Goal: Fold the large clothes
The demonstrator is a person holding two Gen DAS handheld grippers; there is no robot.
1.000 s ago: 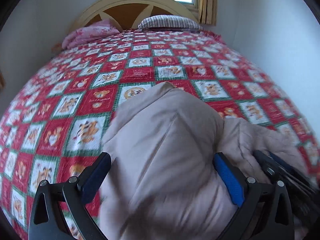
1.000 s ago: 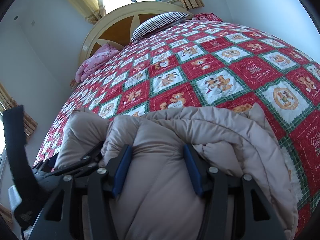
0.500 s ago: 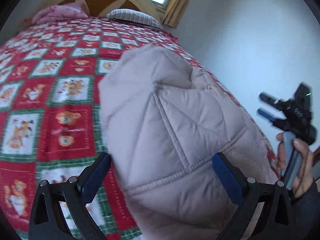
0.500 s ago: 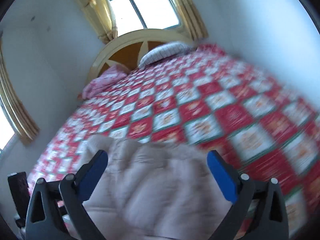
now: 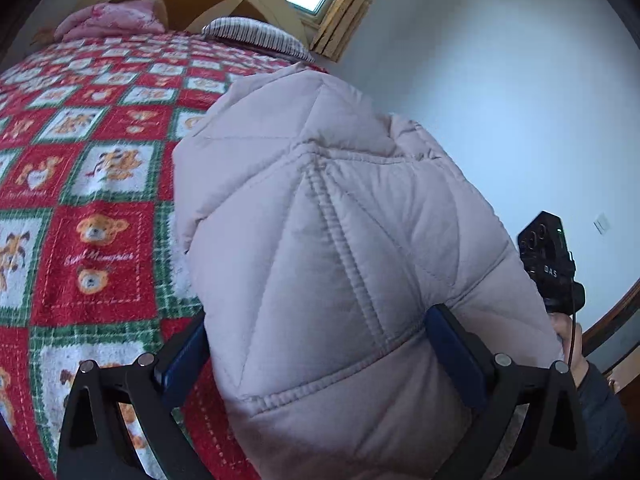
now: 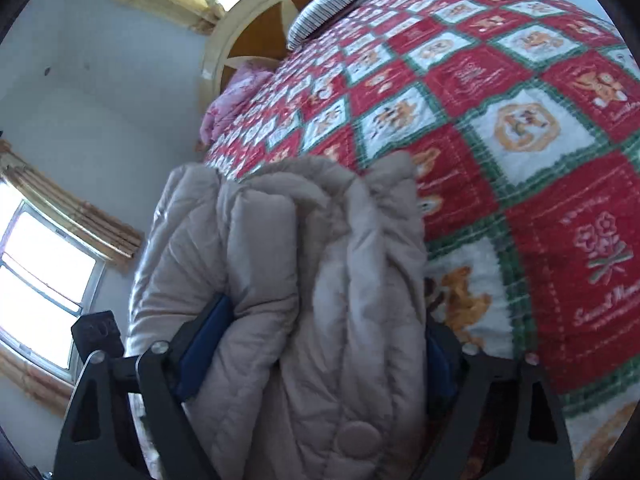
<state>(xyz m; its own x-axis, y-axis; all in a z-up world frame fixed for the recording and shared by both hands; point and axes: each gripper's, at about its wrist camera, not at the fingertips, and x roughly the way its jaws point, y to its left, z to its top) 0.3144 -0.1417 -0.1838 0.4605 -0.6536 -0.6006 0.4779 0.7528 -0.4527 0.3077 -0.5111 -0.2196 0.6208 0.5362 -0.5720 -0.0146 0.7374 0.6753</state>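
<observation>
Left wrist view: my left fingers (image 5: 316,354) are clamped on the quilted beige jacket (image 5: 332,248), blue pads pressed into the padding either side of a stitched seam, fabric bulging between them. Right wrist view: my right fingers (image 6: 320,356) grip the same jacket (image 6: 304,280) across several stacked layers, a round snap showing near the bottom. Both grips look full, more squeeze than pinch.

Jacket bundle is held up off the bed (image 5: 100,160), over its near edge, with the teddy-bear blanket below and behind. My other hand (image 5: 568,336) with its device shows at the right of the left view.

Handling guess: soft, puffy, springy; light for its bulk; shell looks smooth and likely slippery. Layers may slide against each other and puff open once released. Best hold is at seams or through all layers together, deep in the fingers. Striped pillow (image 5: 256,34) and pink pillow (image 5: 112,20) lie far off by the headboard.
</observation>
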